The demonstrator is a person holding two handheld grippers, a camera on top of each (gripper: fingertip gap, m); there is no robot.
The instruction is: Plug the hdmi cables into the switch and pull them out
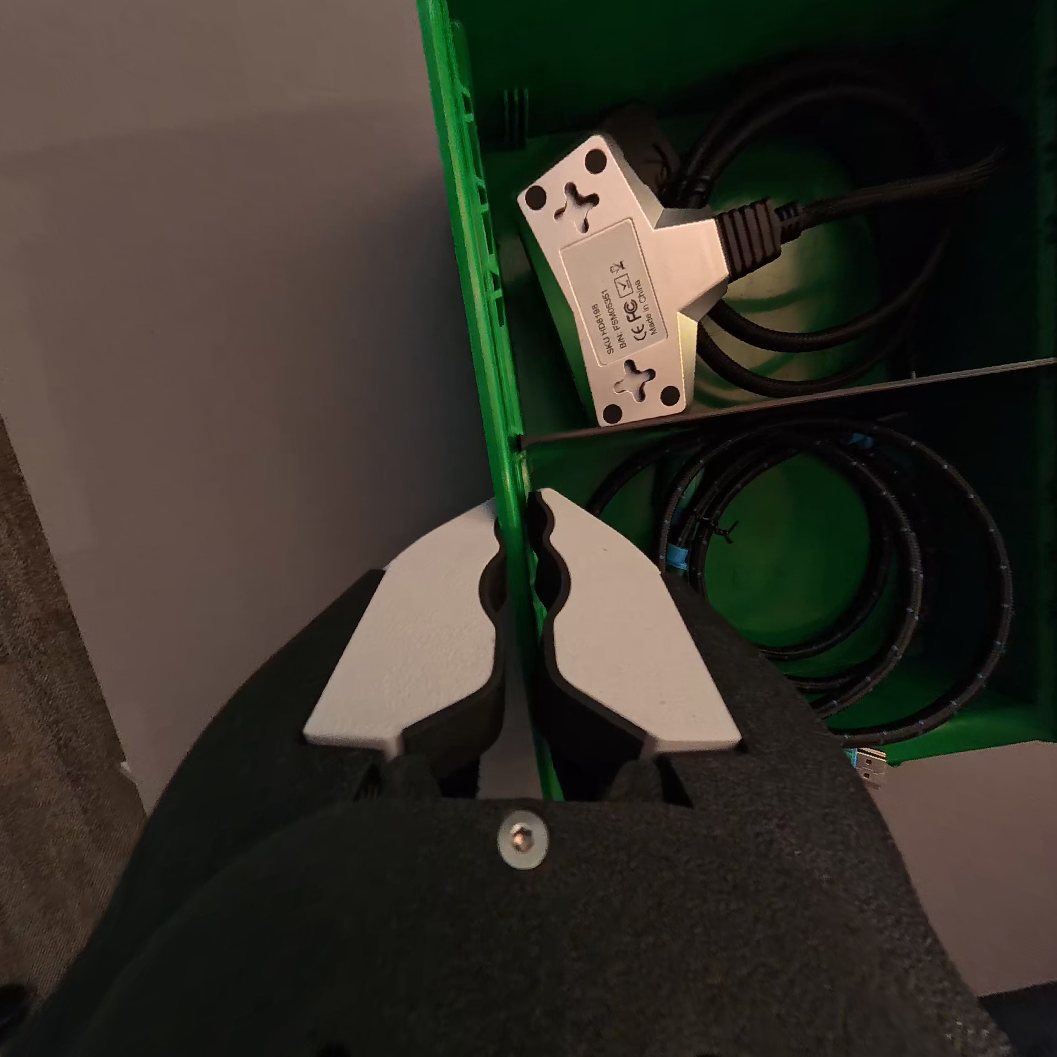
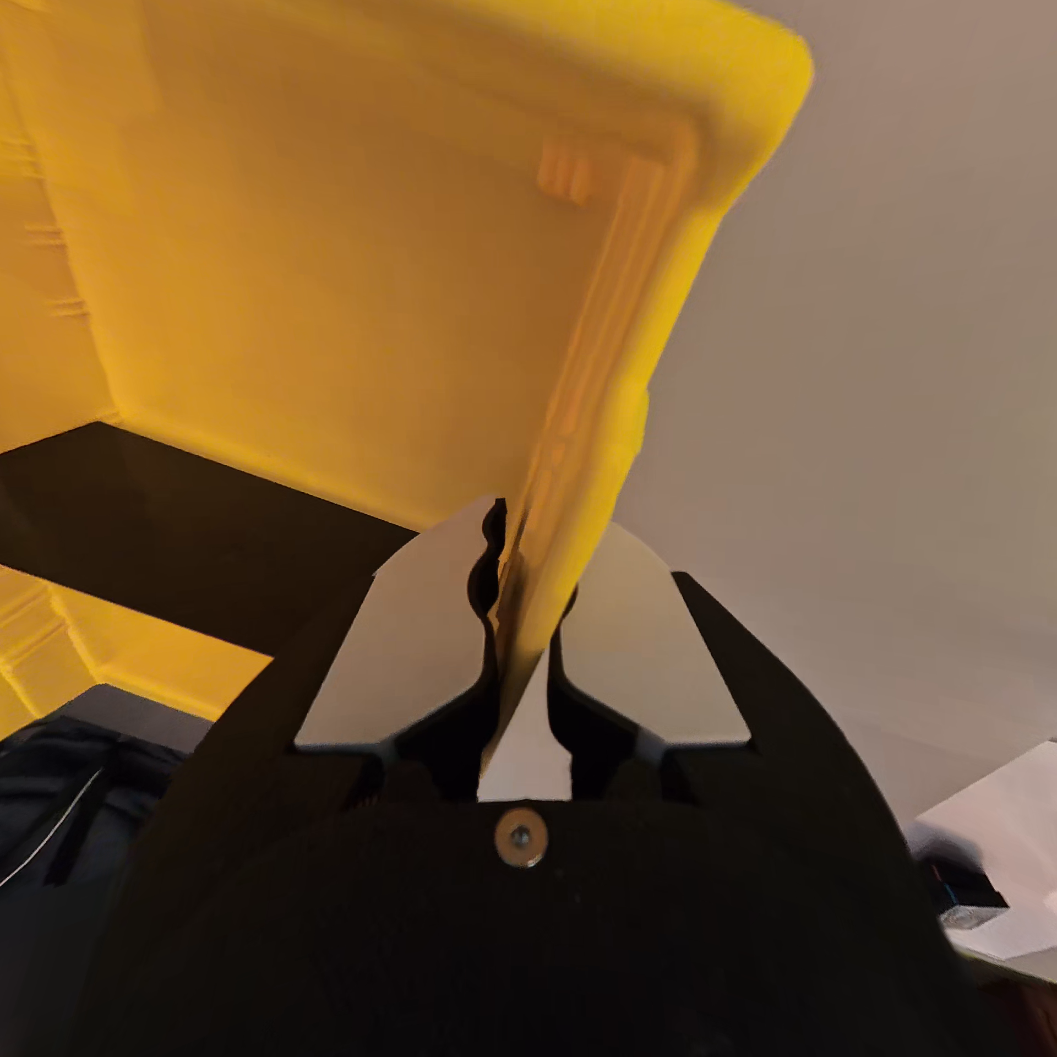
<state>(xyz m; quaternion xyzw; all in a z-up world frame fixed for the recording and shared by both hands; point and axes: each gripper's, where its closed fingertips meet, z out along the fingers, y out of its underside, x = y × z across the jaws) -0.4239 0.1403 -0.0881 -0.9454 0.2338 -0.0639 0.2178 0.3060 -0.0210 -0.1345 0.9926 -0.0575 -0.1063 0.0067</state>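
Note:
In the left wrist view, my left gripper (image 1: 517, 515) is shut on the side wall of a green bin (image 1: 486, 286). Inside the bin's far compartment lies the silver HDMI switch (image 1: 623, 297), underside up, with a black braided cable (image 1: 858, 211) attached at its right side. The near compartment holds coiled black HDMI cables (image 1: 858, 572); one metal plug (image 1: 869, 763) pokes over the bin's near edge. In the right wrist view, my right gripper (image 2: 535, 526) is shut on the side wall of a yellow bin (image 2: 343, 257), which looks blurred.
A thin black divider (image 1: 801, 394) splits the green bin. A black divider (image 2: 171, 543) also crosses the yellow bin. Both bins rest on a pale surface (image 1: 229, 286). White paper and a small dark object (image 2: 984, 858) lie at the right of the right wrist view. The grippers' ends are close to 75 cm from one another.

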